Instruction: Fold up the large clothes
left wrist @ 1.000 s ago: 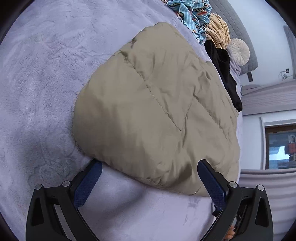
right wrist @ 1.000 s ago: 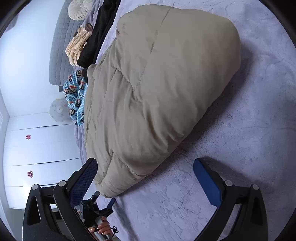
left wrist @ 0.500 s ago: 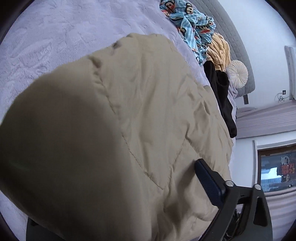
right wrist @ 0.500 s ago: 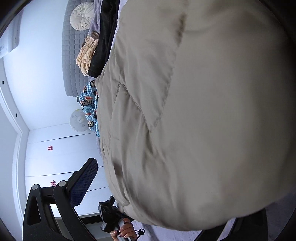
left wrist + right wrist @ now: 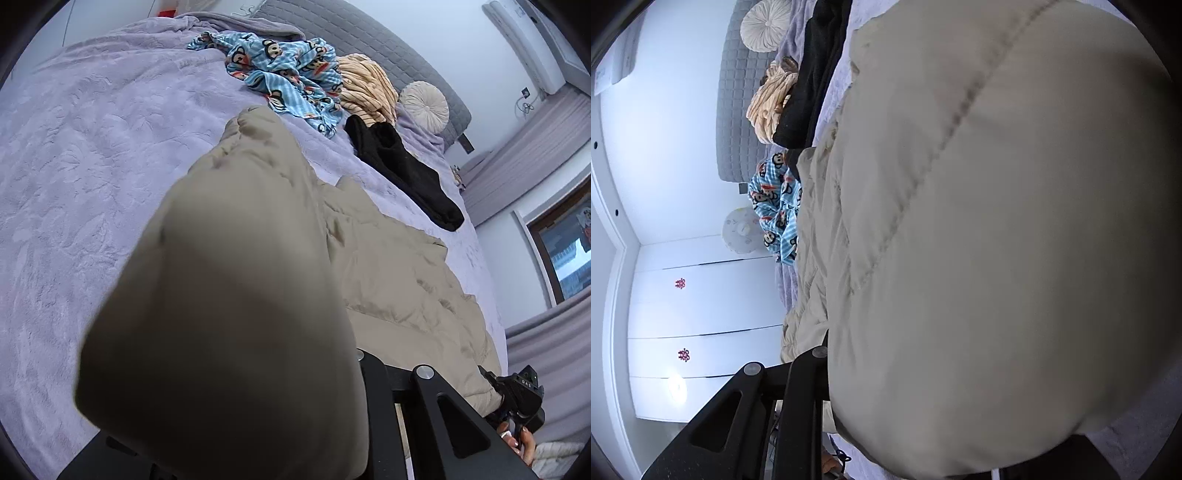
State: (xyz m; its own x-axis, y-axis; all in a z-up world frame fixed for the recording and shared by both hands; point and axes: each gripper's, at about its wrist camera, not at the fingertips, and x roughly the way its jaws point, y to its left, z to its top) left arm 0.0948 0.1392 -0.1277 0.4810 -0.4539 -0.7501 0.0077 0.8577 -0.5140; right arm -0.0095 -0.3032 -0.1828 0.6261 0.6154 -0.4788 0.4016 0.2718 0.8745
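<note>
I have the puffy beige quilted jacket (image 5: 221, 314) by its near edge, a bulge of it in each of my grippers, on the lilac plush bedspread (image 5: 92, 166). My left gripper (image 5: 354, 384) is closing its jaws with a thick fold of the padding between them; the fabric swells right up against the lens, so I cannot see the pads themselves, only one black finger frame beside the bulge. My right gripper (image 5: 834, 384) is doing the same: jaws closing on the jacket's edge, the cloth filling most of that view.

By my reckoning the fold is only starting. The far part of the jacket lies crumpled on the bedspread, running away from me towards the grey quilted headboard (image 5: 369, 40), and the edge in my jaws has yet to be carried over it and smoothed down. Beyond the jacket, nearer the headboard, three more pieces lie in an unfolded heap: a blue striped cloth printed with cartoon monkey faces (image 5: 284, 70), a cream ribbed fleecy garment (image 5: 365, 88) and a black garment (image 5: 402, 166). So most of the work seems left.

For writing: the black device (image 5: 521, 387) in the person's other hand, beside the jacket's near edge, bears small white letters that look like "DAS". I can read nothing else.
</note>
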